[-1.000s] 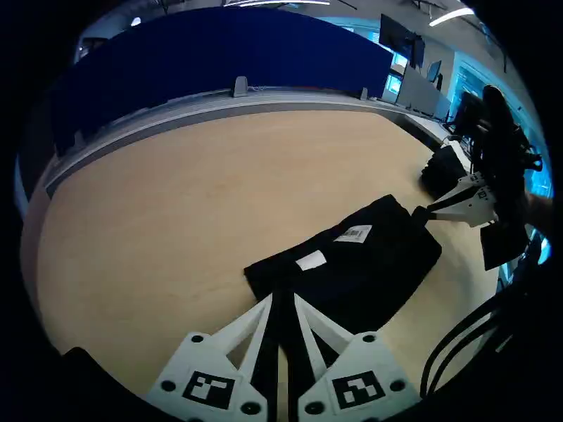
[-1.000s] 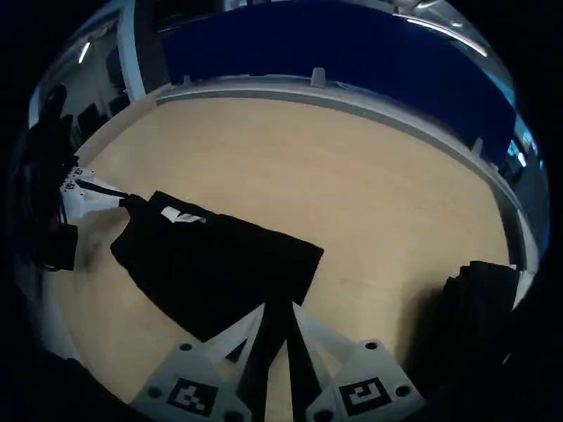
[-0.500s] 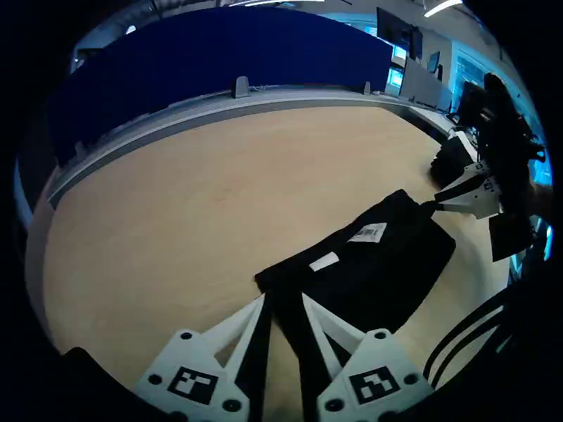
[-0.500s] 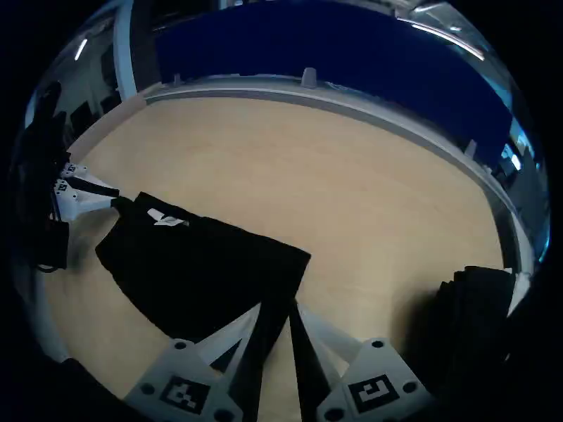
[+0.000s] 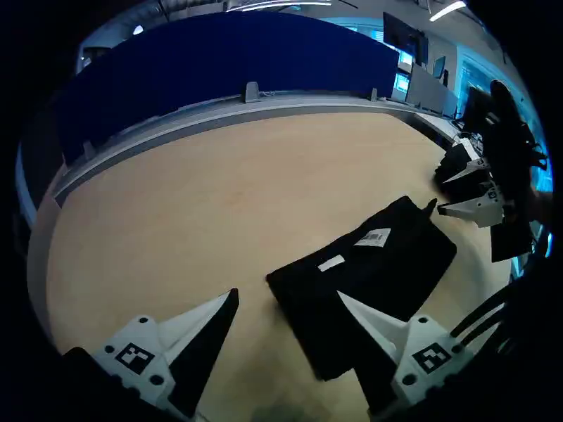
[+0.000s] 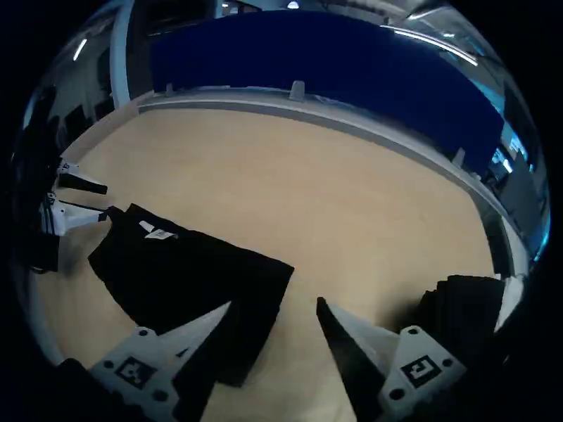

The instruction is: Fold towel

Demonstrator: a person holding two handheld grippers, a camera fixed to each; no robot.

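Two grippers: left gripper (image 5: pixel 287 294) and right gripper (image 6: pixel 273 302), each with jaws spread wide and nothing held between them.
Towel: black towel (image 5: pixel 366 281) lying flat as a layered rectangle on the table (image 5: pixel 211 197); centre right of the left gripper view, lower left of the right gripper view; white tags (image 5: pixel 371 238) face up.
Surroundings: pale wood surface, closed off along the top of both views by a blue partition (image 5: pixel 211 63).
Stack: dark folded cloths (image 6: pixel 464 309) at the lower right of the right gripper view, well apart from the towel.
Step in hand: judged as a completed fold, both tools free of the cloth.
Next move: probably a further fold or a carry to the stack; either calls for closing both grippers on all layers at opposite corners of one edge, so that none slips open.
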